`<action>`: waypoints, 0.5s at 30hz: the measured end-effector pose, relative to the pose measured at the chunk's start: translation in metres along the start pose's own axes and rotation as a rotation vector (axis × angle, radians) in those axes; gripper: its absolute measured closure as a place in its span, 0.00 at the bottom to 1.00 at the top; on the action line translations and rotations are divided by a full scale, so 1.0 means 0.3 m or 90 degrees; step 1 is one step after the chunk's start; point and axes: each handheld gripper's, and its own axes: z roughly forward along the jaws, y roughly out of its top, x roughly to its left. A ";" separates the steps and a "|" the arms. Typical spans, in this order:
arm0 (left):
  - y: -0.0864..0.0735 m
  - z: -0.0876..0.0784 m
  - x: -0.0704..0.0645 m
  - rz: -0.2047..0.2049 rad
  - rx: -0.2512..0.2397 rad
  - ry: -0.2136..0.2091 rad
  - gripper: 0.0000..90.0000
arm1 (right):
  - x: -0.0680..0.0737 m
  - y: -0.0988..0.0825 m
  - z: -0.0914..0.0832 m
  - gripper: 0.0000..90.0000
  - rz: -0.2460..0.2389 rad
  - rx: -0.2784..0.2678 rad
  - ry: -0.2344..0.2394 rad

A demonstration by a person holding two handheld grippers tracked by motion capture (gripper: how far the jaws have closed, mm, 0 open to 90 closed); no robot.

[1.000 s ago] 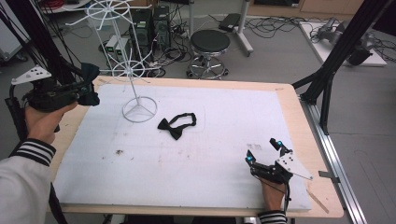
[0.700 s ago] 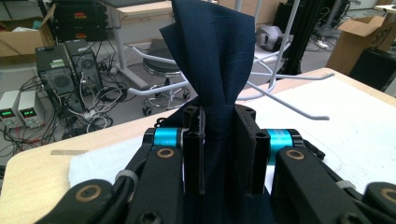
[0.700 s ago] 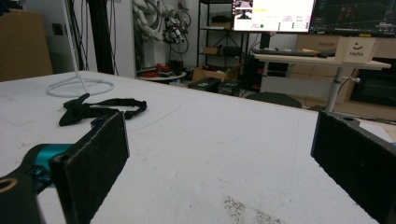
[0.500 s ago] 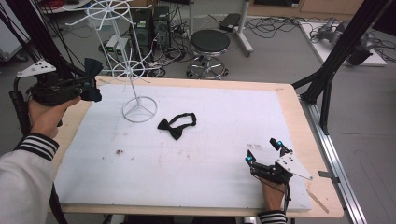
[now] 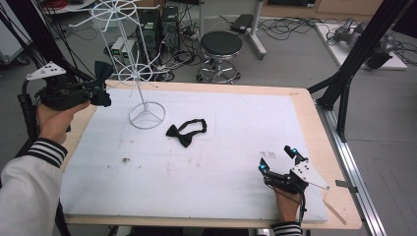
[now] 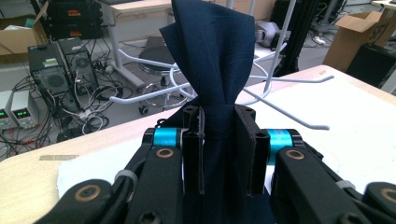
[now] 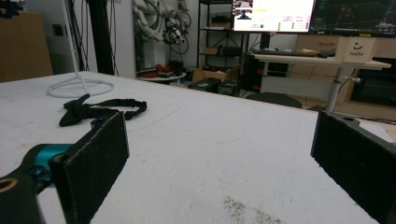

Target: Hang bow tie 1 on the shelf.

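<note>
Cables, computer boxes and a round black stool crowd the floor beyond a wooden tabletop (image 5: 305, 105) covered by a white sheet. At the far left, the left hand-held gripper (image 5: 101, 91) is clamped on a dark navy cloth bow tie (image 6: 212, 60), its jaws pinching the knot so the fabric fans up above them, raised off the tabletop just beside the white wire display stand (image 5: 142, 73). One of the stand's thin white arms (image 6: 299, 119) juts out right behind the cloth. A second bow tie, black with its strap looped (image 5: 187, 132), lies flat on the sheet near the stand's ring base. Far to the right, the right hand-held gripper (image 5: 278, 160) rests low on the sheet with its jaws wide apart and nothing between them. It looks like the hanging step: the held tie should next be carried onto a wire arm and released there.
</note>
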 end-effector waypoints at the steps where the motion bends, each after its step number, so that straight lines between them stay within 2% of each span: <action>1: 0.000 0.002 -0.001 -0.002 -0.001 0.001 0.82 | 0.000 0.000 0.000 0.04 0.000 0.000 0.000; 15: 0.009 0.025 -0.019 -0.001 -0.003 -0.004 0.82 | 0.001 0.000 -0.001 0.04 0.004 0.001 0.000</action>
